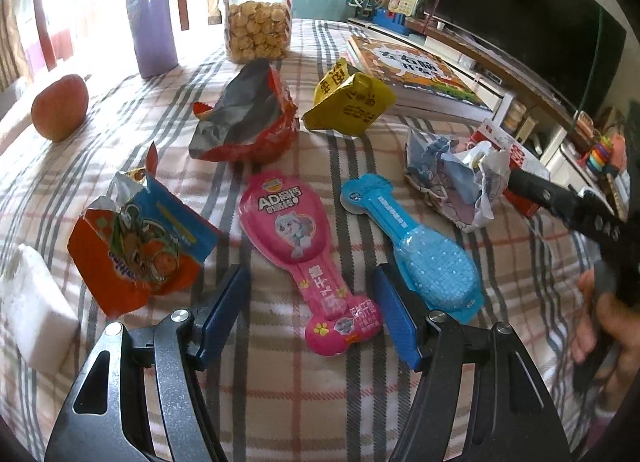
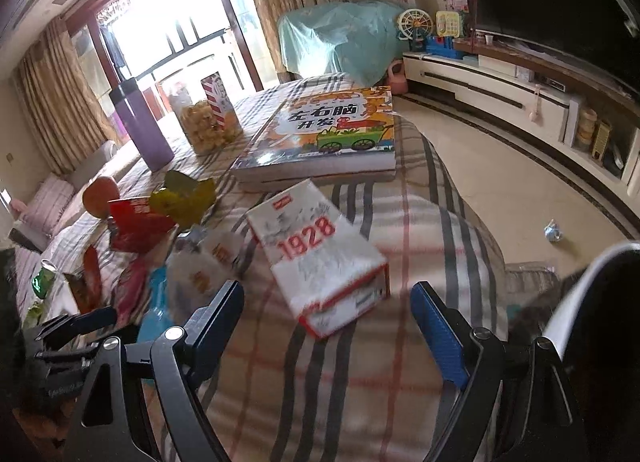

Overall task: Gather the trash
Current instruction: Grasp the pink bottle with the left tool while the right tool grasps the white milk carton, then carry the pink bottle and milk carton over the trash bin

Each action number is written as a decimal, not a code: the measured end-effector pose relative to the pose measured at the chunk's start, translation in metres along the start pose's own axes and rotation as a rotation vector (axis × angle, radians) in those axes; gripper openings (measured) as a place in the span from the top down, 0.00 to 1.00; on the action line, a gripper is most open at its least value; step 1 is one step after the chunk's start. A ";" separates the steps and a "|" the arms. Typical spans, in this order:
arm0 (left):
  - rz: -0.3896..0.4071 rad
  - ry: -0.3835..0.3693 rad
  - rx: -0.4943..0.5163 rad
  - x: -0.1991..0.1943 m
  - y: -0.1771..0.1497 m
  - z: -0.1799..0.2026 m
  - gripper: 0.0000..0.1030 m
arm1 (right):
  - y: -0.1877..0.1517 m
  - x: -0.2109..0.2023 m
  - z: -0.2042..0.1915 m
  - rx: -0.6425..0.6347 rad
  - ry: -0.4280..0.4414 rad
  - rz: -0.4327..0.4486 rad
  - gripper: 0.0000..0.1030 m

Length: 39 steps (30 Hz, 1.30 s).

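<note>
Left wrist view, listed large to small: plaid tablecloth (image 1: 320, 402), red foil bag (image 1: 248, 121), yellow wrapper (image 1: 352, 105), pink spoon-shaped packet (image 1: 304, 250) — its lower end lies between your left gripper (image 1: 312, 298) fingers, spread wide, gripping nothing. Right wrist view: your right gripper (image 2: 328, 314) gapes empty — before the "1928" box (image 2: 320, 254).

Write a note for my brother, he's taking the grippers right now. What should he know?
Left hand-held gripper: open, empty, over the lower end of the pink wrapper.
Right hand-held gripper: open, empty, in front of the white 1928 box.
All on the plaid cloth: blue wrapper beside the pink one, orange snack bag, red foil bag, yellow wrapper, crumpled paper.
Done: nothing shows as collected, and no bin is in view.
Left: every wrapper. The apple, cookie jar, purple bottle and book don't look like trash.
</note>
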<state>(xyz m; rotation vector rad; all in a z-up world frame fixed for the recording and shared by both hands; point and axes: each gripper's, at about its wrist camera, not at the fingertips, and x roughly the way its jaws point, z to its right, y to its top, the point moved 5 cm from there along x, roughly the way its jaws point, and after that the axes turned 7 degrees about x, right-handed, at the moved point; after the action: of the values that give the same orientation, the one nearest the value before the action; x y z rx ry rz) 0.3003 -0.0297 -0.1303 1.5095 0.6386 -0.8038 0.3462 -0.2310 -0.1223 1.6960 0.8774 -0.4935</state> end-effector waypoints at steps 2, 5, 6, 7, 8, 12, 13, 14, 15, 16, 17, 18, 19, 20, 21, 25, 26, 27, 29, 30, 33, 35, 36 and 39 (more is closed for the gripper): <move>0.007 0.000 0.005 0.001 0.000 0.000 0.44 | 0.001 0.005 -0.001 -0.008 0.003 -0.013 0.25; 0.018 -0.010 0.012 -0.002 -0.001 0.001 0.76 | -0.002 0.007 -0.002 -0.025 -0.013 -0.028 0.43; 0.018 -0.018 0.016 -0.003 -0.001 0.002 0.82 | -0.002 0.004 -0.003 -0.030 -0.016 -0.022 0.43; 0.020 -0.024 0.017 -0.004 -0.002 0.002 0.82 | -0.004 0.001 -0.004 -0.035 -0.019 -0.018 0.44; 0.022 -0.030 0.020 -0.005 -0.003 0.002 0.82 | -0.005 -0.003 -0.004 -0.035 -0.019 -0.012 0.44; 0.037 -0.058 0.019 -0.014 -0.009 0.006 0.82 | -0.016 -0.022 -0.003 -0.005 -0.002 0.003 0.45; 0.040 -0.064 0.019 -0.017 -0.011 0.007 0.82 | -0.019 -0.026 -0.003 0.002 0.003 0.007 0.45; 0.043 -0.070 0.021 -0.020 -0.012 0.009 0.82 | -0.022 -0.032 -0.002 0.012 0.008 0.011 0.45; 0.046 -0.075 0.025 -0.022 -0.014 0.011 0.82 | -0.027 -0.039 0.000 0.024 0.012 0.016 0.45; 0.050 -0.080 0.029 -0.026 -0.017 0.013 0.82 | -0.030 -0.045 0.001 0.033 0.017 0.021 0.45; 0.053 -0.082 0.031 -0.029 -0.018 0.014 0.82 | -0.033 -0.049 0.002 0.042 0.020 0.024 0.45; 0.056 -0.086 0.034 -0.031 -0.020 0.015 0.82 | -0.036 -0.054 0.002 0.049 0.022 0.028 0.45; 0.058 -0.091 0.035 -0.035 -0.022 0.016 0.82 | -0.041 -0.060 0.004 0.055 0.025 0.033 0.46; 0.061 -0.097 0.036 -0.038 -0.024 0.018 0.82 | -0.044 -0.063 0.004 0.060 0.027 0.034 0.46; 0.063 -0.101 0.037 -0.041 -0.025 0.019 0.82 | -0.048 -0.068 0.005 0.068 0.030 0.036 0.46; 0.074 -0.120 0.057 -0.051 -0.031 0.027 0.82 | -0.064 -0.083 0.010 0.098 0.033 0.043 0.46; 0.075 -0.127 0.061 -0.053 -0.033 0.029 0.82 | -0.066 -0.085 0.011 0.104 0.034 0.044 0.46; 0.074 -0.133 0.064 -0.054 -0.034 0.032 0.82 | -0.070 -0.088 0.012 0.109 0.035 0.045 0.46; 0.071 -0.141 0.072 -0.055 -0.036 0.037 0.82 | -0.078 -0.092 0.012 0.114 0.037 0.039 0.46; 0.069 -0.144 0.074 -0.055 -0.038 0.039 0.82 | -0.083 -0.092 0.011 0.113 0.044 0.027 0.46; 0.066 -0.153 0.079 -0.057 -0.041 0.042 0.82 | -0.092 -0.087 0.006 0.088 0.033 -0.003 0.44; 0.067 -0.153 0.081 -0.059 -0.042 0.043 0.82 | -0.094 -0.083 0.004 0.066 0.025 -0.016 0.40; 0.066 -0.155 0.079 -0.059 -0.042 0.043 0.82 | -0.093 -0.082 0.001 0.054 0.026 -0.018 0.39; 0.066 -0.158 0.079 -0.061 -0.043 0.043 0.82 | -0.090 -0.076 -0.002 0.026 0.009 -0.021 0.38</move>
<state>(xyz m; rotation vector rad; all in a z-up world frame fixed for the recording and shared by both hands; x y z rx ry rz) 0.2251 -0.0641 -0.1083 1.5128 0.4417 -0.8964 0.2290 -0.2413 -0.1246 1.7152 0.8992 -0.5141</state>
